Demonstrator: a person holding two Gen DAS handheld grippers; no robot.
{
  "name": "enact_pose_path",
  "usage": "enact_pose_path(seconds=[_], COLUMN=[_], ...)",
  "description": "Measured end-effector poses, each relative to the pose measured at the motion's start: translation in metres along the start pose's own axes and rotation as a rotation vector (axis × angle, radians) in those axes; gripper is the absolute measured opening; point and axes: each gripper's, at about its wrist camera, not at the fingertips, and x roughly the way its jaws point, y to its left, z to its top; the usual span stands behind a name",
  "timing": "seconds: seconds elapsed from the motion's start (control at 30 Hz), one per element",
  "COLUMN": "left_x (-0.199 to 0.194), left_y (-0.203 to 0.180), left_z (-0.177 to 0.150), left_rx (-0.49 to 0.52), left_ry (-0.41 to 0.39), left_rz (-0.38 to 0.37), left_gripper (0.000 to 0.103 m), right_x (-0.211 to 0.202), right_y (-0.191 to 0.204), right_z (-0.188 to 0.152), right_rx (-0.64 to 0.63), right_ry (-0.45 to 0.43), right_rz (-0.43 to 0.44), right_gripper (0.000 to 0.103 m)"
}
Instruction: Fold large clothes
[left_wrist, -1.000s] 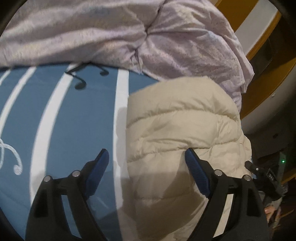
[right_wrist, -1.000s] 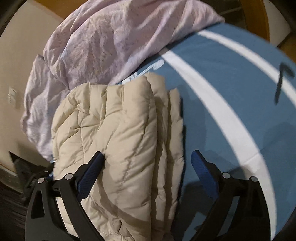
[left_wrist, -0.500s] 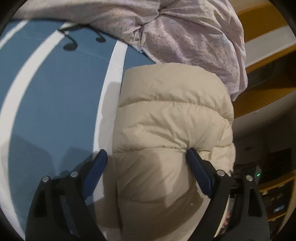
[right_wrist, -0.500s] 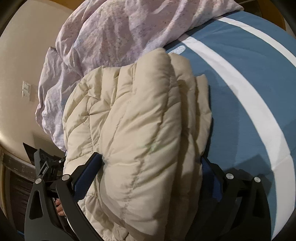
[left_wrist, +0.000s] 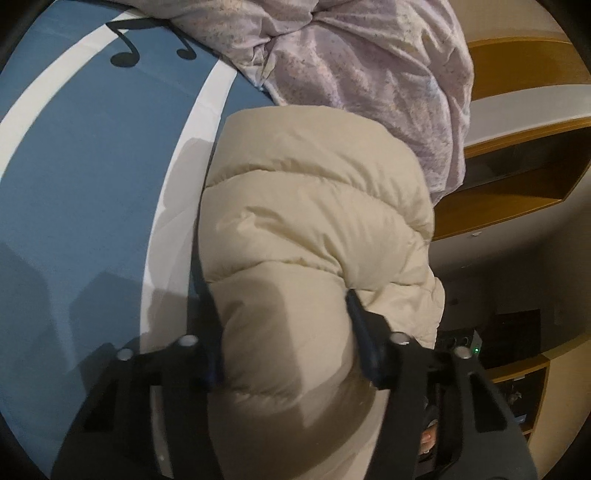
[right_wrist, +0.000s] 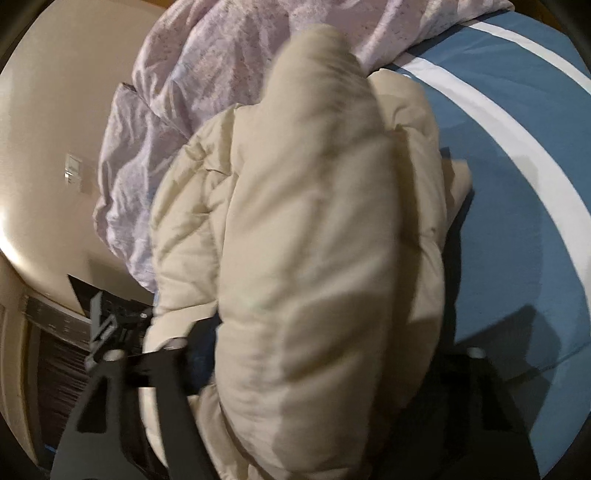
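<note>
The left claw (left_wrist: 284, 328) is closing on a puffy cream jacket (left_wrist: 314, 229). The jacket is folded into a thick bundle, and the near end of it sits right between the two fingers. Both blue pads (left_wrist: 364, 343) press into the soft cloth, one on each side, so the claw is squeezing the jacket. The rest of the jacket runs away from the claw, straight ahead of it. It lies on a bed with a blue sheet (left_wrist: 85, 192) that has white stripes and black music notes (left_wrist: 125, 55) printed on it. The blue sheet is to the left of the claw. Far ahead of the claw, past the jacket, is a crumpled pale purple blanket (left_wrist: 362, 62). To the right of the claw and further back are brown wooden shelves (left_wrist: 517, 155).

The right claw (right_wrist: 321, 354) is closing on the same jacket (right_wrist: 317, 240) too. The fat bundle fills the gap between its fingers. The left finger (right_wrist: 192, 365) pushes into the cloth. The right finger is mostly hidden behind the jacket, in the dark. The jacket bulges up in front of this claw and looks a bit blurry. The blue sheet (right_wrist: 517, 221) is to the right of this claw. The purple blanket (right_wrist: 207, 74) is ahead of it and to the left. A cream wall (right_wrist: 55, 110) is far to the left.
</note>
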Motion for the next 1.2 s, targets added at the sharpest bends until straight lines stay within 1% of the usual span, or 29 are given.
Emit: enact_pose_path(seconds=[0.07,0.17,0.23,0.33,0.4,0.5,0.6,0.7,0.73,0.8,0.87,0.97,1.03,1.13,1.2], left_x=[-0.007,-0.026,-0.042,-0.072,-0.094,-0.113,-0.129,-0.130,-0.127,-0.123,-0.122,-0.122,-0.123,-0.129,-0.131], left_y=[-0.001,-0.001,0.001,0.001,0.004,0.013,0.028,0.044,0.048,0.057,0.061,0.059,0.055,0.045,0.038], left_z=[-0.001,0.000,0.001,0.005,0.009,0.016,0.024,0.033,0.035,0.037,0.037,0.036,0.035,0.032,0.031], left_rx=[0.012,0.033,0.045,0.079,0.110,0.111,0.103,0.119,0.124,0.131,0.138,0.149,0.157,0.174,0.187], left_ry=[-0.016,-0.052,-0.078,-0.146,-0.203,-0.249,-0.287,-0.309,-0.307,-0.310,-0.316,-0.325,-0.337,-0.367,-0.383], left_rz=[0.005,0.017,0.018,0.040,0.072,0.101,0.144,0.238,0.267,0.293,0.311,0.353,0.393,0.465,0.500], left_gripper=[0.045,0.042,0.041,0.041,0.041,0.041,0.040,0.040,0.040,0.040,0.042,0.048,0.052,0.055,0.055], right_x=[0.002,0.008,0.014,0.028,0.040,0.065,0.089,0.107,0.116,0.124,0.122,0.106,0.087,0.053,0.041], right_y=[0.011,0.030,0.047,0.074,0.091,0.116,0.130,0.131,0.130,0.123,0.119,0.112,0.109,0.113,0.123], right_z=[0.000,0.003,0.007,0.015,0.019,0.024,0.025,0.022,0.021,0.019,0.017,0.015,0.016,0.017,0.018], right_rx=[-0.024,-0.069,-0.098,-0.151,-0.186,-0.242,-0.295,-0.328,-0.327,-0.308,-0.291,-0.291,-0.297,-0.319,-0.350], right_ry=[-0.007,-0.008,-0.012,-0.016,-0.016,-0.001,0.014,0.031,0.041,0.042,0.035,0.012,-0.034,-0.145,-0.200], right_rz=[0.010,0.021,0.041,0.076,0.090,0.101,0.077,0.029,0.003,-0.035,-0.064,-0.123,-0.174,-0.253,-0.287], right_gripper=[0.041,0.032,0.028,0.026,0.026,0.026,0.026,0.026,0.029,0.040,0.057,0.069,0.073,0.073,0.073])
